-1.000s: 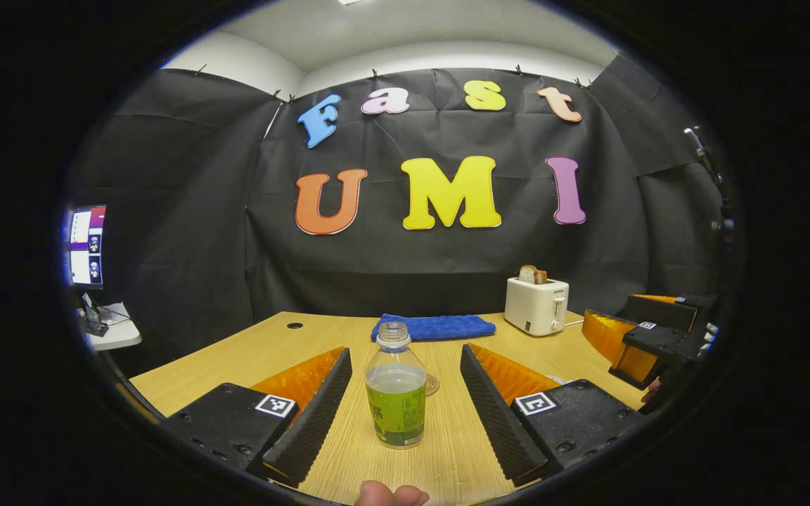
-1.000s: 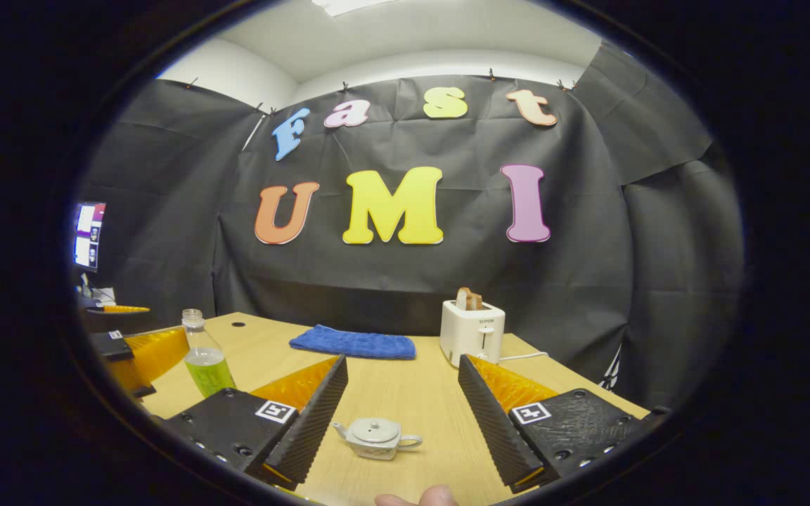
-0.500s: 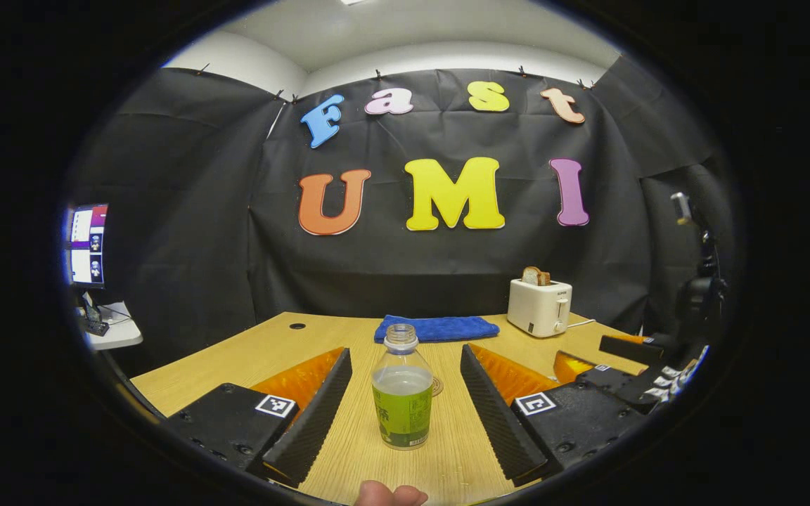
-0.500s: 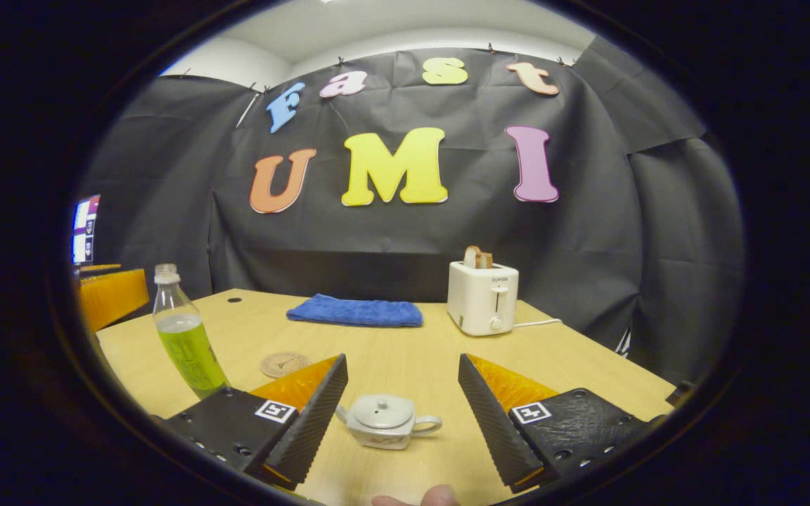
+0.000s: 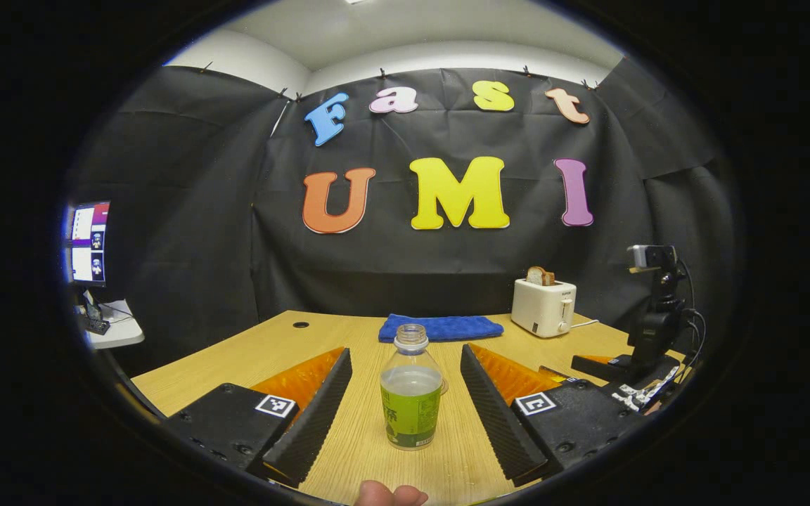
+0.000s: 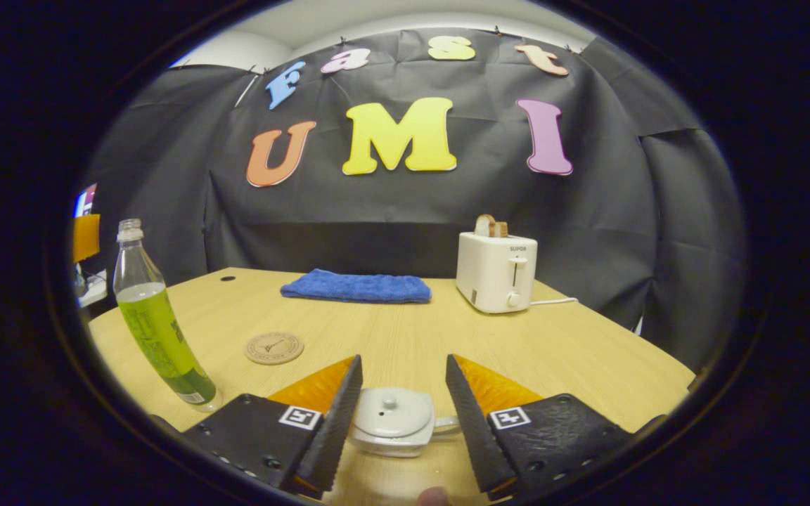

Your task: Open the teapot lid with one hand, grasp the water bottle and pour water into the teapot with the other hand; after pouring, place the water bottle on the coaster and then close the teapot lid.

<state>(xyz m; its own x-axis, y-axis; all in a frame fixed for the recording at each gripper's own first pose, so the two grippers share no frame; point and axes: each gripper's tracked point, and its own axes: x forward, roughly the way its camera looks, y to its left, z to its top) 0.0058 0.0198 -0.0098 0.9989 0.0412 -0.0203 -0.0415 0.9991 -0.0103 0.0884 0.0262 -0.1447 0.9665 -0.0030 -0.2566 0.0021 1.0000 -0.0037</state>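
Nothing is done yet: the teapot (image 6: 392,420) keeps its lid (image 6: 392,413), the water bottle (image 5: 411,397) stands ungrasped mid-table, and both grippers (image 5: 405,407) (image 6: 398,414) gape unclenched around them.

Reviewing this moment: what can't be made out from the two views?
- Teapot, right gripper view: spout and lower body hidden behind the right gripper fingers.
- Coaster, left gripper view: mostly hidden behind the water bottle.
- Coaster's print, right gripper view: too small to make out.

bare table (image 6: 405,330) between coaster (image 6: 274,348) and toaster (image 6: 496,273).
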